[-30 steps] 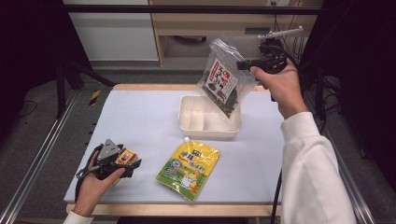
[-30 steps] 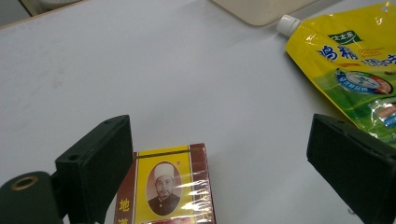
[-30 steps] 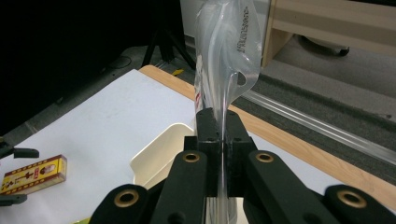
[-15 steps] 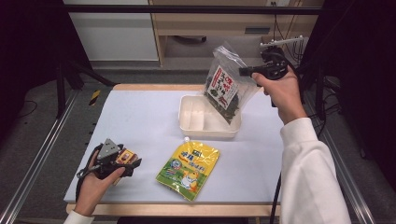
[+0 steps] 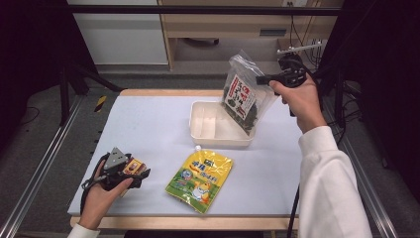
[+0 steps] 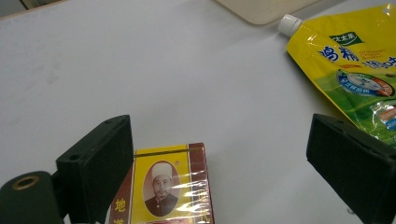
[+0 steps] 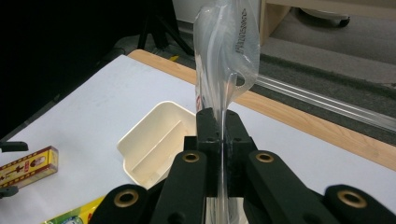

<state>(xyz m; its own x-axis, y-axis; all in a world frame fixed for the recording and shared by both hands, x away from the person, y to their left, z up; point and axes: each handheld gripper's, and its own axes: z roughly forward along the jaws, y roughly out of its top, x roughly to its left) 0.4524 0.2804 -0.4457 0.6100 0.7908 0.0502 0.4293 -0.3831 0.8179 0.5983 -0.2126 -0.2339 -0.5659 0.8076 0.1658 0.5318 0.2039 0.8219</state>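
High view: right tongs [image 5: 261, 79] pinch the seaweed bag [image 5: 244, 96] hanging over the tray [image 5: 198, 130]; left tongs [image 5: 141, 172] gape wide.

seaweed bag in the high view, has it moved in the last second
Yes, slightly. The seaweed bag, clamped in the right tongs, has shifted toward the table's right edge and a little up, judged against the white tray beneath it.

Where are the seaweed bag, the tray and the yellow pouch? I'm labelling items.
seaweed bag [image 5: 242, 99], high view, printed label.
tray [image 5: 198, 110], high view, left wall.
yellow pouch [image 5: 200, 178], high view, printed front.
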